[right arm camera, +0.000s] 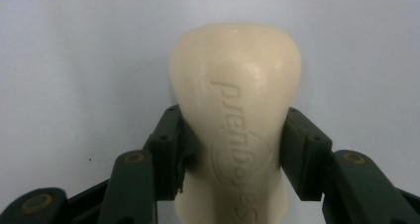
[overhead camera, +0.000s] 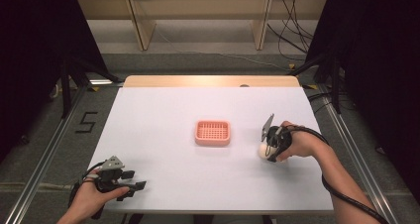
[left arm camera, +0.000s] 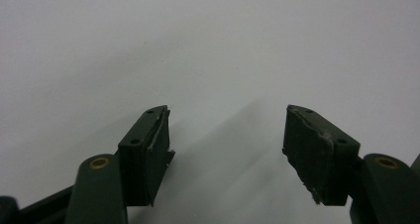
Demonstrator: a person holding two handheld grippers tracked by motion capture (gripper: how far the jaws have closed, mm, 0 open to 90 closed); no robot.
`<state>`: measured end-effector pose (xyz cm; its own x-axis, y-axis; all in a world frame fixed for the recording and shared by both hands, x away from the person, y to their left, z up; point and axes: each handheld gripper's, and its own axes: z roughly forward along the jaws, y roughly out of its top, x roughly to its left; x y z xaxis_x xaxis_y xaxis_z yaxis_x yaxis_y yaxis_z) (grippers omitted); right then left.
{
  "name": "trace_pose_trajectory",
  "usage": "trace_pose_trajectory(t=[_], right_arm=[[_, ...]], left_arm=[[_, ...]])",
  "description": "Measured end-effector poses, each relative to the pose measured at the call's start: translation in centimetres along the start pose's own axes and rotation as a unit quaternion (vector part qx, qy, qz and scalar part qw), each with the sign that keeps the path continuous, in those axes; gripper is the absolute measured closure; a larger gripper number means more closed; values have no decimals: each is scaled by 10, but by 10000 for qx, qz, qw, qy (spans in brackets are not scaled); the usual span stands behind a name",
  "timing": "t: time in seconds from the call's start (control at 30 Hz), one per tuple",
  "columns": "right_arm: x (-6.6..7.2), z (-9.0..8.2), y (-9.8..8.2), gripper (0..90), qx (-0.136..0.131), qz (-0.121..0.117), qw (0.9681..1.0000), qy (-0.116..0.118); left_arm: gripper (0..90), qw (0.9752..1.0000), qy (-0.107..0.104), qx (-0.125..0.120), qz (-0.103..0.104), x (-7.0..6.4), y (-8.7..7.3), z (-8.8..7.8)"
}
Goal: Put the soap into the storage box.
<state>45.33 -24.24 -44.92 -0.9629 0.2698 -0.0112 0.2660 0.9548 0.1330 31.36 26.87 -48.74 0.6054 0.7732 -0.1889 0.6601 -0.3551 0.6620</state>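
Your right hand-held gripper (overhead camera: 271,149) is clamped on a cream, embossed bar of soap (right arm camera: 237,135) at the white worktop (overhead camera: 168,169), right of the pink slotted plastic tray (overhead camera: 213,133). Your left hand-held gripper (left arm camera: 225,152) sits near the front-left corner, jaws apart.

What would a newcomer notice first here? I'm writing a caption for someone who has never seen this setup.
Probably the pink slotted tray, alone at the middle of the white table. Next, the right gripper, right of the tray, with its jaws closed on a cream bar of soap bearing embossed lettering. The left gripper sits at the near left corner, jaws apart with nothing between them.
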Motion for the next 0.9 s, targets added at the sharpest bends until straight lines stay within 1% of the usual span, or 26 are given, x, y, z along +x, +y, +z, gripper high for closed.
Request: trace_pose_trajectory(t=[0.03, 0.13, 0.27, 0.3, 0.33, 0.37, 0.4, 0.43, 0.5, 0.53, 0.67, 0.7, 0.77, 0.8, 0.9], right_arm=[[0, 0, 0, 503, -19, -39, 10000, -22], [0, 0, 0, 503, 2, -55, 10000, -12], [0, 1, 1, 503, -1, 28, 10000, -24], [0, 2, 1, 503, 5, 6, 10000, 12], [0, 2, 1, 503, 16, 8, 10000, 5], [0, 2, 1, 502, 17, 5, 10000, 10], [0, 2, 2, 502, 29, -11, 10000, 15], [0, 3, 2, 501, 37, -2, 10000, 10], [0, 5, 2, 500, 26, -39, 10000, 7], [0, 5, 2, 499, 30, -13, 10000, 19], [0, 5, 2, 496, 24, 4, 10000, 27], [0, 5, 2, 494, 16, 2, 10000, 19], [0, 6, 2, 475, -5, 28, 10000, 24], [0, 6, 2, 470, -44, 56, 10000, 29], [0, 6, 2, 449, -43, 57, 10000, 59]], left_arm=[[343, 10000, 6, 2, 13, 0, 0, 0], [343, 10000, -13, 12, 19, 0, 0, -1], [343, 10000, -36, -15, -6, 0, 0, -1], [343, 10000, 6, 4, 38, 0, 0, -1], [343, 10000, 1, 0, 66, 0, 0, -1], [343, 10000, -21, -34, 34, 0, 0, -1], [343, 10000, -43, -8, 64, 0, 0, -2], [343, 10000, -65, -18, 1, 0, 0, -1], [343, 10000, -58, -11, 8, 0, 0, -1], [343, 10000, -44, -42, 25, 0, 0, -1], [343, 10000, -49, -46, 18, -1, 0, -1], [343, 10000, -46, -19, 54, 0, 0, -2], [343, 10000, -45, -12, 10, 0, 0, -1], [343, 10000, -44, -9, 60, 0, 0, -2], [343, 10000, -51, -43, 25, -1, 0, -1]])
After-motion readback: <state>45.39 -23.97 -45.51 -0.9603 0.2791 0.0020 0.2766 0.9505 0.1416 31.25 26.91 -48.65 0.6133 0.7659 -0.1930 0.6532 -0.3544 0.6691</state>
